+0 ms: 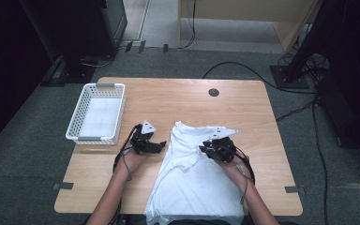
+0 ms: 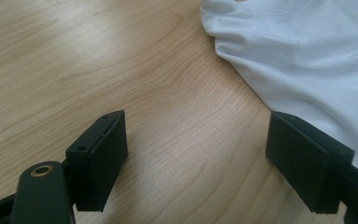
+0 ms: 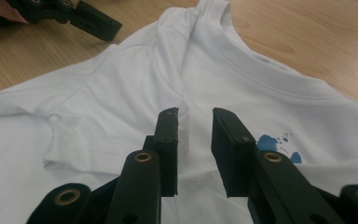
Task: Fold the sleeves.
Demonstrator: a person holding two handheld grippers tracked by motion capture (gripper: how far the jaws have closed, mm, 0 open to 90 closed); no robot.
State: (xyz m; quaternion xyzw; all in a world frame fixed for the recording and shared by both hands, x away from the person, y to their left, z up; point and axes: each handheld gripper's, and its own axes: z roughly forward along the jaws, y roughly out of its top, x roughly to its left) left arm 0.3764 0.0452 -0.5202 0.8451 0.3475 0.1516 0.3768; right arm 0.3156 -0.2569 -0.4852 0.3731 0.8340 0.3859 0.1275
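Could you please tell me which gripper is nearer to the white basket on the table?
Left. The left gripper sits over bare wood just to the right of the white basket, jaws open. The right gripper is farther off, above the white T-shirt, jaws slightly apart.

- Left gripper (image 2: 196, 158) hovers low over the wooden table (image 2: 98, 70), jaws wide apart, nothing between them.
- White shirt (image 2: 303, 56) lies upper right, its edge beside the right-hand jaw.

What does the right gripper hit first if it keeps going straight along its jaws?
Most likely the white T-shirt: the right gripper points across its folded chest toward the collar, jaws slightly apart with nothing between them. Depth is unclear.
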